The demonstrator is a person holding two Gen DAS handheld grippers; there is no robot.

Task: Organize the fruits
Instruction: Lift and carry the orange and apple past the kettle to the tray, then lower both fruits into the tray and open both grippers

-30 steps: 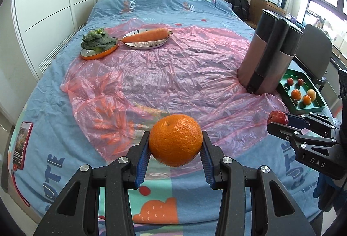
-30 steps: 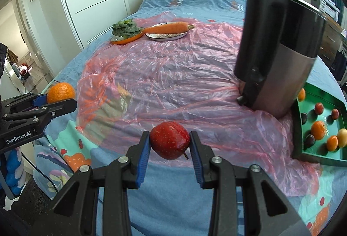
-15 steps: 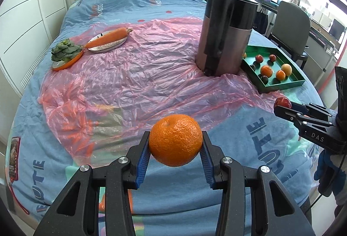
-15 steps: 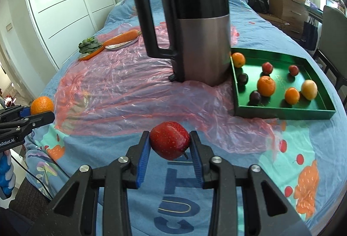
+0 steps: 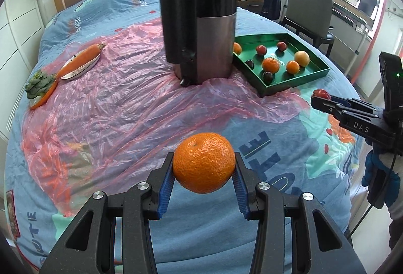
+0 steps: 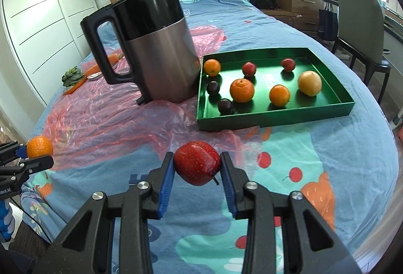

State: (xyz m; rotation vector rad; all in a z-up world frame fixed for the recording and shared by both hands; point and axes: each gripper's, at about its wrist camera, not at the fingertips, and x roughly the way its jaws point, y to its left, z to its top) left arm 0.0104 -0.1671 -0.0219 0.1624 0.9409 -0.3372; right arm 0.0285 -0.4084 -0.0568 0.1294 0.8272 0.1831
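The left claw [image 5: 204, 168] grips an orange [image 5: 204, 162] above the bed [image 5: 277, 163]. Ahead, a kettle [image 5: 201, 32] stands just beside a green tray [image 5: 297, 80] of fruit. The right claw [image 5: 321, 98] holds a red fruit [image 5: 322, 93].

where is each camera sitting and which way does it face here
Left wrist: on the left gripper, facing across the bed to the black and steel kettle and green tray; its fingers clamp the round orange mandarin; the right gripper shows at right.
Right wrist: on the right gripper, facing the tray; its fingers clamp the red apple; the left gripper shows at left.
Shared: kettle, tray, pink plastic sheet.
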